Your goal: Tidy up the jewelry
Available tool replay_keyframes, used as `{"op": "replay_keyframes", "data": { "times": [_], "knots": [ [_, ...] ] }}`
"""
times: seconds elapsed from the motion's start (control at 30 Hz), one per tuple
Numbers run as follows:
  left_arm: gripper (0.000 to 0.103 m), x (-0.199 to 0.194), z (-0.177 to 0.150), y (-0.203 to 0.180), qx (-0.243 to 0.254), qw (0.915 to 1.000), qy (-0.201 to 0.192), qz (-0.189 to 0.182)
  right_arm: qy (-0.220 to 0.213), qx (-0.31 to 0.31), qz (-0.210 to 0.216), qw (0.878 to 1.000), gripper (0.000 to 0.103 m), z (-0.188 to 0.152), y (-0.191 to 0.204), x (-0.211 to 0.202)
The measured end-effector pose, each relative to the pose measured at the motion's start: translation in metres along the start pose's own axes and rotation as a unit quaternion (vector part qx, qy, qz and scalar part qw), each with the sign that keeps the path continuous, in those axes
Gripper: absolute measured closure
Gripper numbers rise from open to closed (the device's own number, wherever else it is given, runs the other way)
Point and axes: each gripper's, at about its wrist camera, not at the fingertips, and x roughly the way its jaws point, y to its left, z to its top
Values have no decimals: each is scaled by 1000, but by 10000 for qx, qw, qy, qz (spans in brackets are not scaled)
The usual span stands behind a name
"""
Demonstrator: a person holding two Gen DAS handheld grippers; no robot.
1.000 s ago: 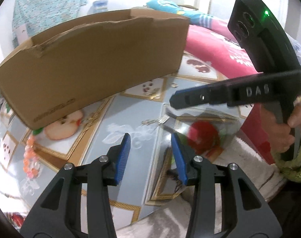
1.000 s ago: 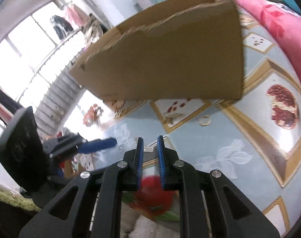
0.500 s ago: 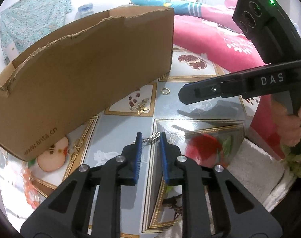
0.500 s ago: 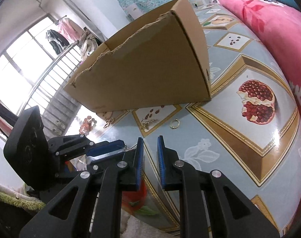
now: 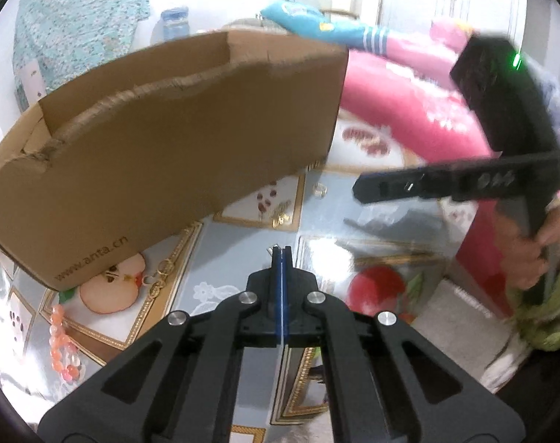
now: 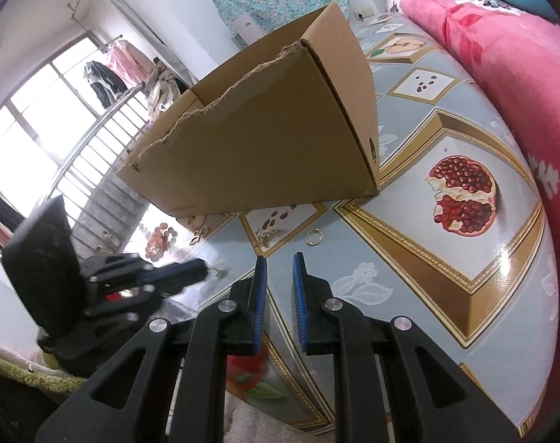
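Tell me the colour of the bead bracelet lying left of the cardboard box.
Orange-pink and clear beads: the bead bracelet shows best in the left wrist view.

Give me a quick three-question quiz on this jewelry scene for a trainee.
1. True or false: the right gripper holds the gold ring.
2. Relative to the cardboard box, the pink bead bracelet lies: A inside; B outside, on the table; C on its rim.
3. Fill in: the left gripper is shut on a silver ____.
Key: 1 false; 2 B; 3 chain; its jaws have just been closing on it.
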Motion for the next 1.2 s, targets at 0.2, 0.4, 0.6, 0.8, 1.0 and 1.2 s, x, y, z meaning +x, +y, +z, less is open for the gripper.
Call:
{"op": "replay_keyframes", "data": {
  "times": [0.2, 0.4, 0.6, 0.8, 1.0, 1.2],
  "knots": [
    [103, -16, 2, 10, -382, 9987, -305, -170, 20, -224, -294, 9993, 81, 3, 6, 2],
    [103, -10, -5, 18, -560, 9981, -210, -137, 14, -903, -893, 9919, 72, 9, 21, 13],
    [103, -6, -9, 23, -674, 9974, -181, -186, 181, -1596, -1379, 9773, 72, 14, 29, 34],
    [103, -2, -12, 29, -751, 9969, -134, -176, 374, -1939, -1515, 9685, 74, 18, 26, 44],
    [103, -2, -13, 30, -755, 9969, -127, -176, 741, -1586, -770, 9816, 74, 22, 26, 41],
    [103, -1, -13, 30, -751, 9969, -125, -177, 482, -1518, -1003, 9821, 74, 29, 21, 34]
  ]
}}
